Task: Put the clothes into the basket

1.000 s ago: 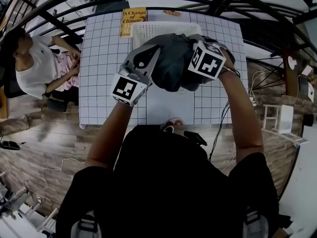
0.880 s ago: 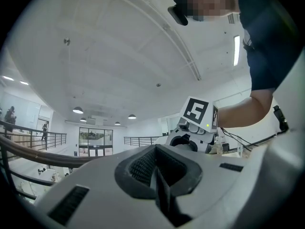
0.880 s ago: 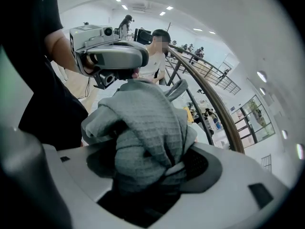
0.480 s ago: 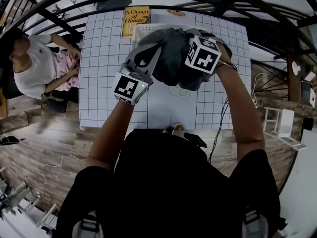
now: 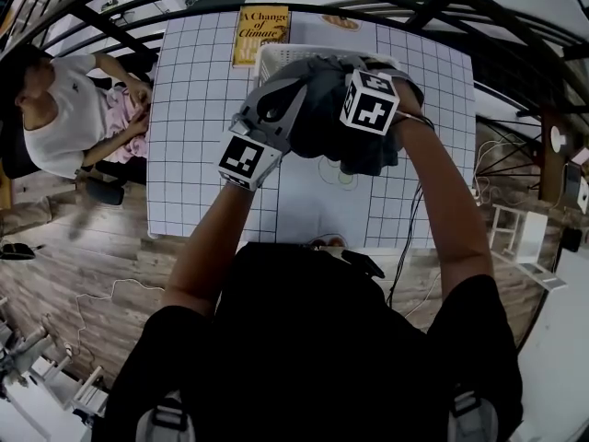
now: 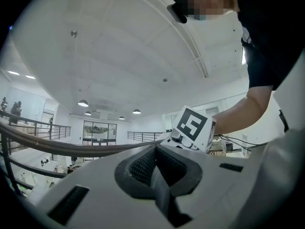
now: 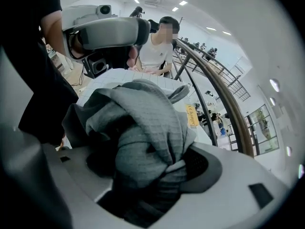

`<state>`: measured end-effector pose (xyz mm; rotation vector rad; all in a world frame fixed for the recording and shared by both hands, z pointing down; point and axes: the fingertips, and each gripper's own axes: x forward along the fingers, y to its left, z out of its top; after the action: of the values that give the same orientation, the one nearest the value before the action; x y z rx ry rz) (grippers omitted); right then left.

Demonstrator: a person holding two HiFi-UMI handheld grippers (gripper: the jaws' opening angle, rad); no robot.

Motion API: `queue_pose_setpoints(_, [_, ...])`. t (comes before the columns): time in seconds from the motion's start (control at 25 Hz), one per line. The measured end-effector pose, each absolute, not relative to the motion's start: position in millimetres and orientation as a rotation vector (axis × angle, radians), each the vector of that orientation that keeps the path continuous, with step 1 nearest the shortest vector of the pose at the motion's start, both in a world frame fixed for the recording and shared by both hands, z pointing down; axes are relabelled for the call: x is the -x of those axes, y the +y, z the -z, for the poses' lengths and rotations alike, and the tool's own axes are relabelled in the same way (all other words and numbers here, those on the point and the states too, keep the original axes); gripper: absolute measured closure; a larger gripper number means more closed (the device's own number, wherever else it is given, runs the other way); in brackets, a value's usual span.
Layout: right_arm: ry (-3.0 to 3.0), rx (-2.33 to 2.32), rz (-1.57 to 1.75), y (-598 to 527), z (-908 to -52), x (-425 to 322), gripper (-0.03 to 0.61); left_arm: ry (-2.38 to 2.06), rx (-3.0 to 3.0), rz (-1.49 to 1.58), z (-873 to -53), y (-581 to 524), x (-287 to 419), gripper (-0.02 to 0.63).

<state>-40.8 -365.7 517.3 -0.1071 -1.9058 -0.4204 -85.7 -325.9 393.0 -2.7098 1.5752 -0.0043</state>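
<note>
Because the grey clothes [image 5: 324, 127] must go into the white basket [image 5: 276, 58], the right gripper [image 7: 157, 175] jaws hold them bunched above it, while the left gripper [image 6: 155, 168] jaws sit closed and empty.

Garment [image 7: 143, 142]: grey ribbed knit cloth, matt. Basket [image 5: 269, 61]: white perforated plastic. Table [image 5: 193, 109]: smooth matt white, gridded. Book [image 5: 260, 33]: smooth paper cover. Floor [image 5: 83, 265]: grained wood planks, matt.

Entry, as I am viewing it remotely: operator wearing black short-sleeved top [image 5: 313, 339]; grey-shelled left tongs [image 6: 157, 175] carrying black-and-white marker cube [image 5: 248, 159]; grey-shelled right tongs [image 7: 157, 175] carrying matching cube [image 5: 370, 102].
</note>
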Motion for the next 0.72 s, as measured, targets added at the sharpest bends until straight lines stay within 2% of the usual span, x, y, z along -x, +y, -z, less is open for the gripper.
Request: queue_pose_setpoints(0.72, [-1.891, 0.158, 0.475, -385, -598, 64, 0.227, 1.588, 2.735, 0.001, -416, -352, 92, 0.611])
